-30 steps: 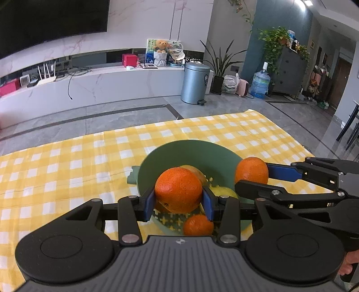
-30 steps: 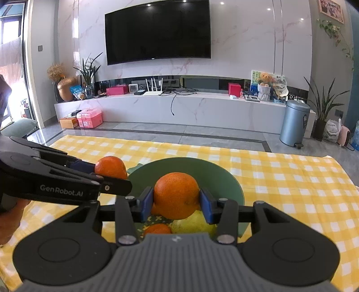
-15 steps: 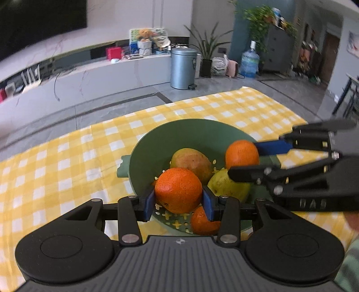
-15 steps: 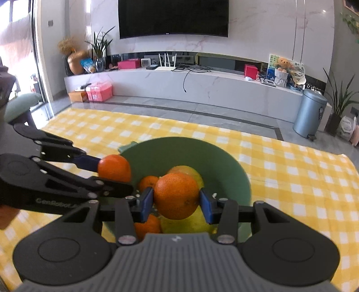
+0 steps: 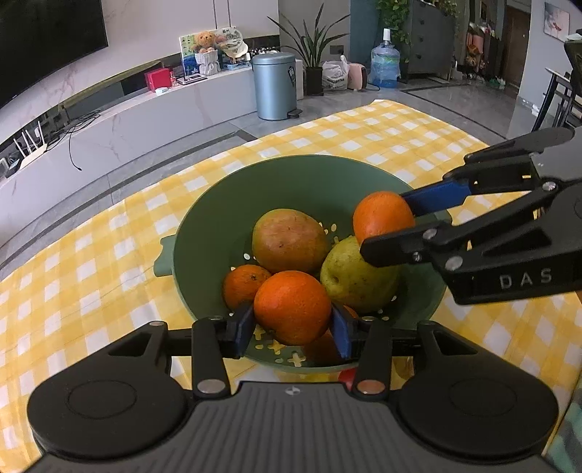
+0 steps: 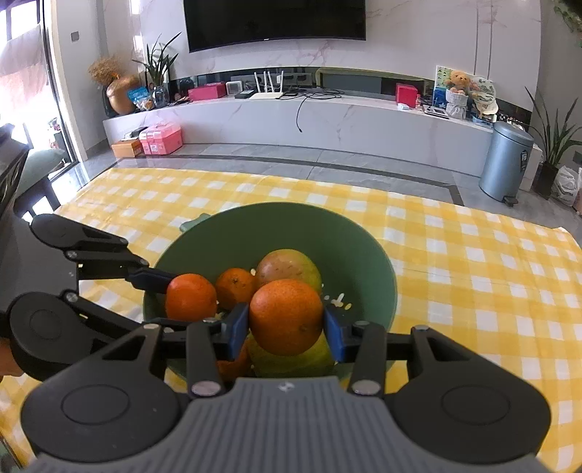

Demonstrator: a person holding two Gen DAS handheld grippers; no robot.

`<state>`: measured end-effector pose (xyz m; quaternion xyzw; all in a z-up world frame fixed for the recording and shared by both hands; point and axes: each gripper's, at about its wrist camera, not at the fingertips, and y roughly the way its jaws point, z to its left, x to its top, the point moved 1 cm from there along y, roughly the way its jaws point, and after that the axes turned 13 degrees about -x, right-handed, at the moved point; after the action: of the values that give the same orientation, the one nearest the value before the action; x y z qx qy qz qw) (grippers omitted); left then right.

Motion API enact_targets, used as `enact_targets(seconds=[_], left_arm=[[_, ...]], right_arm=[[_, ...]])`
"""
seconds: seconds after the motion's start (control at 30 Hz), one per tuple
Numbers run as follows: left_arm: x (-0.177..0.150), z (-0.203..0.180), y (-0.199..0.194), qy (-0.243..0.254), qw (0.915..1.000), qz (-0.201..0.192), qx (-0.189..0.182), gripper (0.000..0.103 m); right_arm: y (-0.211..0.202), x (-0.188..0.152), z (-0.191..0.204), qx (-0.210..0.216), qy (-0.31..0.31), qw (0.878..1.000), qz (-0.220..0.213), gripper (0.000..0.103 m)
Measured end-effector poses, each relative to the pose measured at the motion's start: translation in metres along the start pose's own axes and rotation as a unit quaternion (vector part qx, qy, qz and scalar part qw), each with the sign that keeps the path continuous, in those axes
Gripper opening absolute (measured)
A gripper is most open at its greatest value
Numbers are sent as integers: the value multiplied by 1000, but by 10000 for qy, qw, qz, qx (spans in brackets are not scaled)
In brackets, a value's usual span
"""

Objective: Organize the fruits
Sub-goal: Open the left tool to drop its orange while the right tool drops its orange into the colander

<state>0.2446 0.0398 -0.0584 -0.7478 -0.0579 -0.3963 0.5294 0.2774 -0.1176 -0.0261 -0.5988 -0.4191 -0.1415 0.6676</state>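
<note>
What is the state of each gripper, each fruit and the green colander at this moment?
left gripper: fingers have just been opening, first orange between them.
right gripper: shut on second orange, above colander.
colander: upright, holds fruit.
mango: lying in colander.
pear: lying in colander.
small orange: lying in colander.

Marble TV wall (image 6: pixel 418 32), grey tile floor (image 6: pixel 327 163)

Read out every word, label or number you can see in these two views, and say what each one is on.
"DAS": raised letters on the side of the right gripper, seen in the left wrist view.
Label on the grey pedal bin: too small to read.
Printing on the pink boxes and picture card: too blurred to read.
</note>
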Motion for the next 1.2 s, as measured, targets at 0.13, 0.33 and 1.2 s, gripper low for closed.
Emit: enact_targets(seconds=[0.13, 0.33, 1.2], left_arm=[[-3, -2, -3, 47, 9999, -85, -74, 56], [-3, -4, -20, 75, 9991, -392, -146, 71], [-37, 60, -69, -1883, 9772, -933, 294, 71]], right_arm=[[-1, 1, 6, 5, -101, 9999, 35, 42], [-3, 5, 11, -11, -155, 9998, 97, 42], [53, 34, 54, -281, 226, 9942, 1012, 42]])
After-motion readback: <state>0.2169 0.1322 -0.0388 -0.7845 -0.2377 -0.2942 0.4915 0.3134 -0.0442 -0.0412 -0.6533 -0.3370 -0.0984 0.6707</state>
